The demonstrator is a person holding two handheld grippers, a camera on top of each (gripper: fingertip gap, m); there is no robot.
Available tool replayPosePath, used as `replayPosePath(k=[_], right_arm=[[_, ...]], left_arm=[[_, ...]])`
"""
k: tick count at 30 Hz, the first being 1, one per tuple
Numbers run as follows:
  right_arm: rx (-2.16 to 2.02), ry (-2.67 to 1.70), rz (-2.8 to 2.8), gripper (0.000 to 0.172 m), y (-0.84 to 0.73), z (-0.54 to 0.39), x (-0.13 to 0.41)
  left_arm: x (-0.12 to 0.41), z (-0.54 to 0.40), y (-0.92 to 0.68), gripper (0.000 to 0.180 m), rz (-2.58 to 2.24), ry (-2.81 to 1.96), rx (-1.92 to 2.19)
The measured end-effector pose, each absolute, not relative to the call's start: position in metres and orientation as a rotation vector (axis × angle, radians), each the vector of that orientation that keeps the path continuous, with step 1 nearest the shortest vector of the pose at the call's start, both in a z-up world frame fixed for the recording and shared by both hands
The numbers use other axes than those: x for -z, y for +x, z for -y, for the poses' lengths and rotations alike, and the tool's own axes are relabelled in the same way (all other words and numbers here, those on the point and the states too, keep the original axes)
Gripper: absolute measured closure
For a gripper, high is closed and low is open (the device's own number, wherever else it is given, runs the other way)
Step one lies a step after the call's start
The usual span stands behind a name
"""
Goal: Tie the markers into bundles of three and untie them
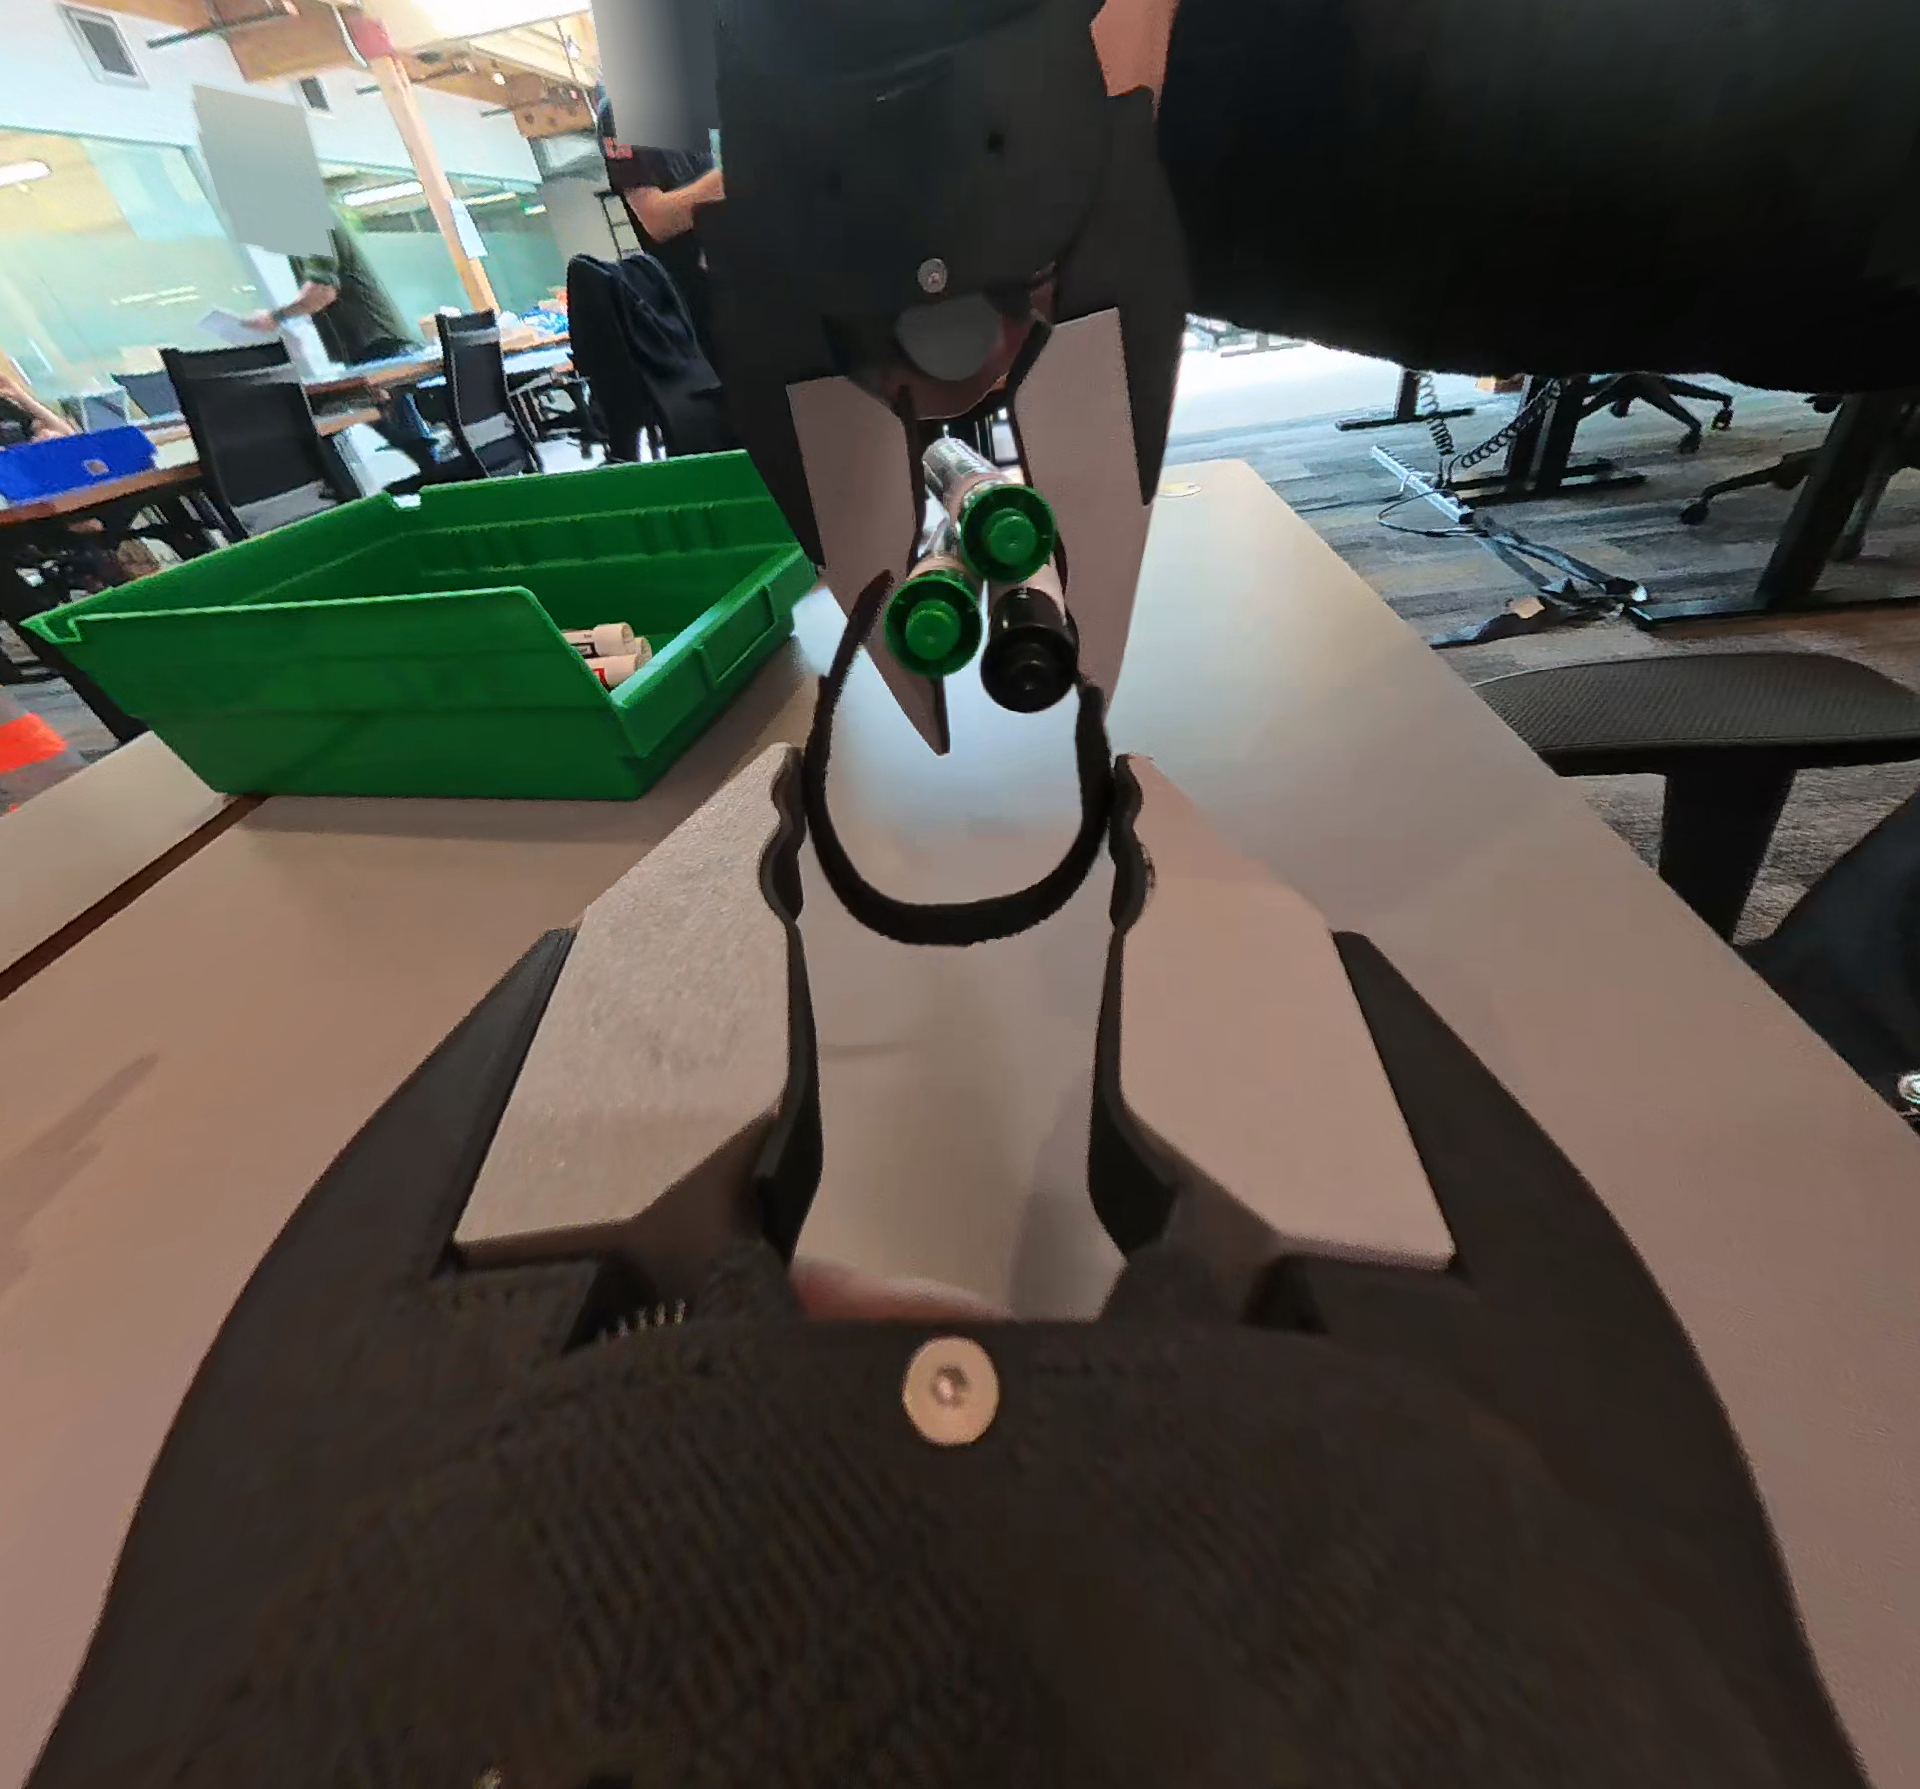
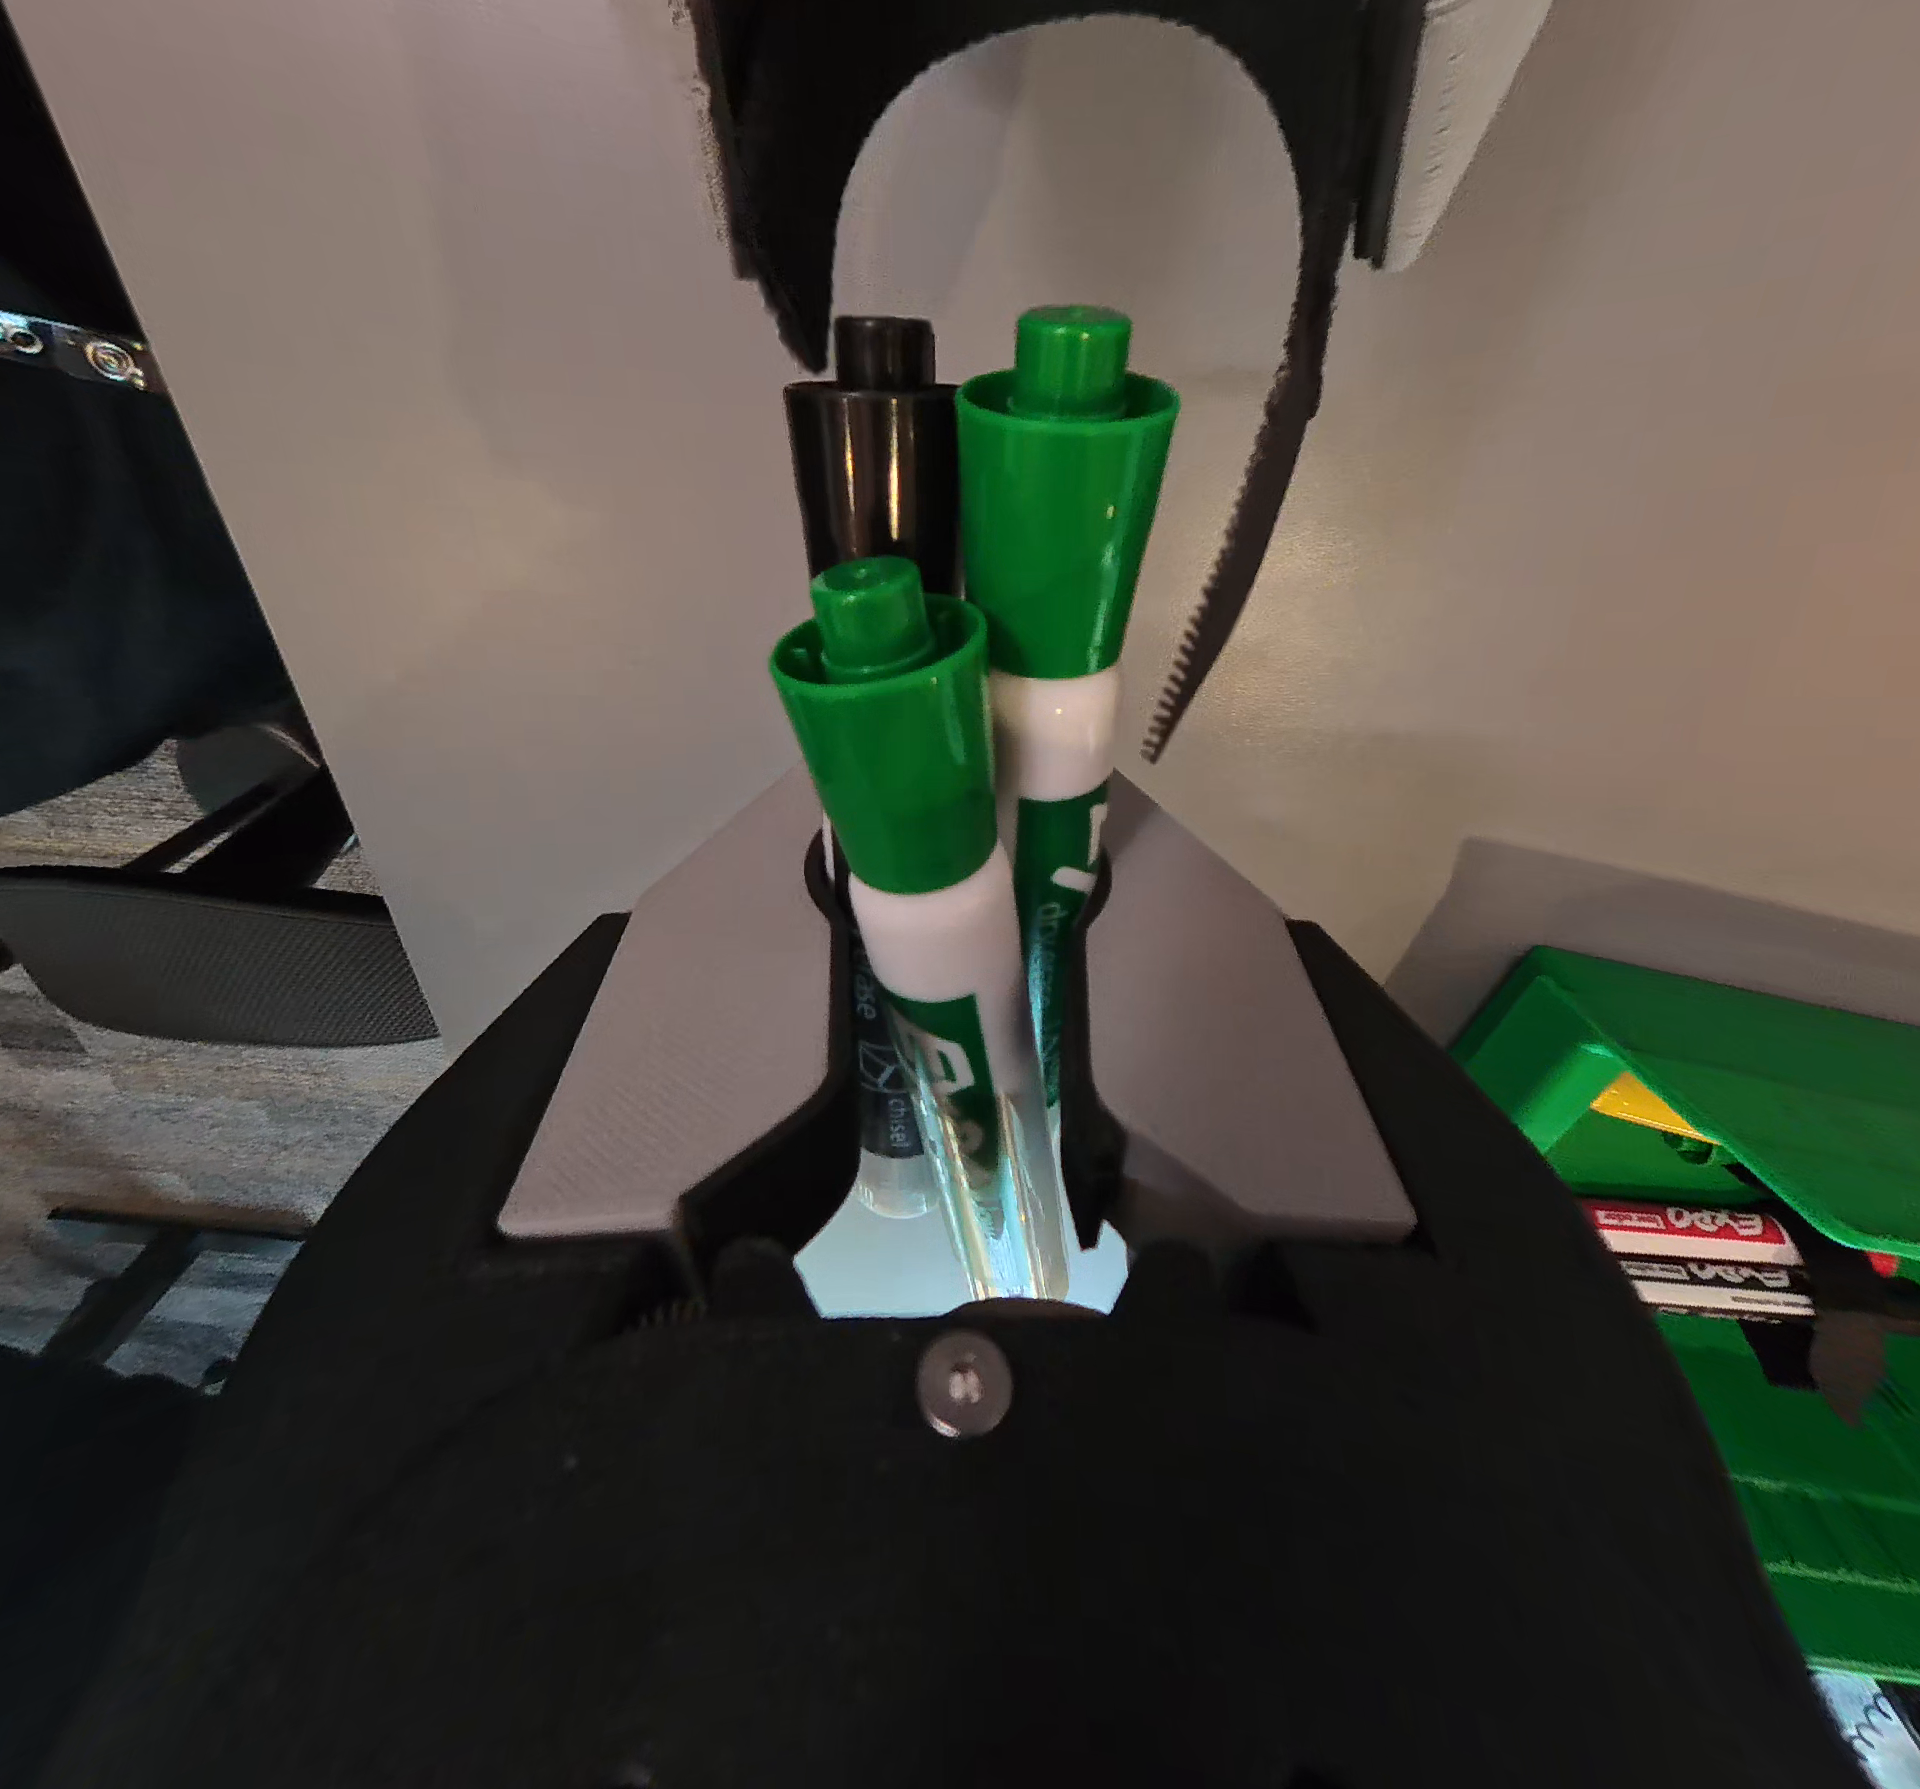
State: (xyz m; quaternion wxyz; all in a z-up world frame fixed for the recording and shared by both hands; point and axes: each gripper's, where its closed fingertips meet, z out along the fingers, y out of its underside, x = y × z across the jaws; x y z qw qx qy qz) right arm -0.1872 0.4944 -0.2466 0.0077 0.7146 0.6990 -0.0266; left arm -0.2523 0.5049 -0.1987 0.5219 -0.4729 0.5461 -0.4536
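Black strap (image 1: 951, 918), soft and limp, bows between the spread left tongs (image 1: 956, 835); right tongs (image 2: 961, 866) clamp three slick, light markers (image 2: 935, 752) mid-barrel, just above the strap.

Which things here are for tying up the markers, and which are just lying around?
For the job: three markers in the right gripper; black strap bowed between the left gripper fingers.

Just lying around: green bin, spare markers, black chair.

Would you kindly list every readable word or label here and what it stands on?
Green markers: print on the barrels; I do not quote writing.
Markers in the bin: red and black labels, likewise unquoted; too small in the left view.
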Motion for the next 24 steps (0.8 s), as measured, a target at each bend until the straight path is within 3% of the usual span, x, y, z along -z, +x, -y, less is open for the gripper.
replayPosePath(k=[24], right_arm=[[0.166,2.243,-2.262,0.135,-0.215,-0.497,0.241]], left_arm=[[0.178,-0.501,-0.236,0.126,-1.120,-1.057,1.112]])
